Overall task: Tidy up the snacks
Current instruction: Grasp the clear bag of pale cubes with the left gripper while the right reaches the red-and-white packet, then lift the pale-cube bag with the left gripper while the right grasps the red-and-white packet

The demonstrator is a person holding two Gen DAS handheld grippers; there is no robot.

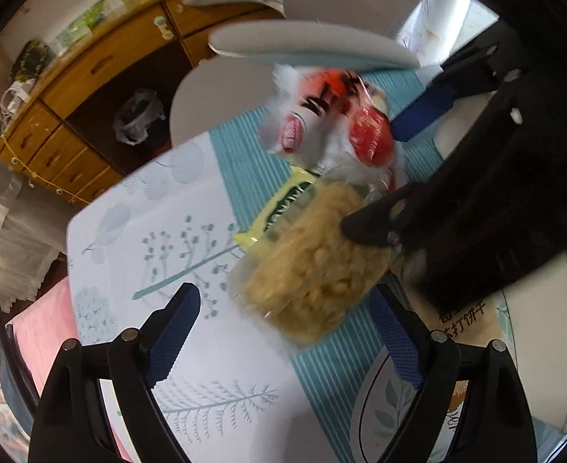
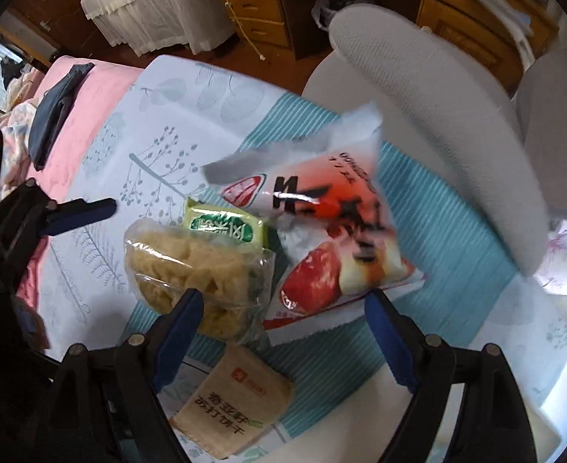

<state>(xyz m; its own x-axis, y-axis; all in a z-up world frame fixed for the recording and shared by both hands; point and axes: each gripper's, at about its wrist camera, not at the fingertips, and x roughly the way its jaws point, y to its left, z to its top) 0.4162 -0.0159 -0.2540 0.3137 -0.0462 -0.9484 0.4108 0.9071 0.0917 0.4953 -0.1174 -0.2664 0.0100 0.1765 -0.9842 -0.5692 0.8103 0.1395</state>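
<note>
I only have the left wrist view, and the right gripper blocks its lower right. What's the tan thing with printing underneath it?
Observer: A flat tan cracker packet. It lies by itself, just on the near side of the clear plastic bag of yellow noodles.
Operator: Is anything caught in the right jaws?
Observer: No. The right gripper hangs open over the pile, with the cracker packet below the gap and neither pad pressing on a bag.
</note>
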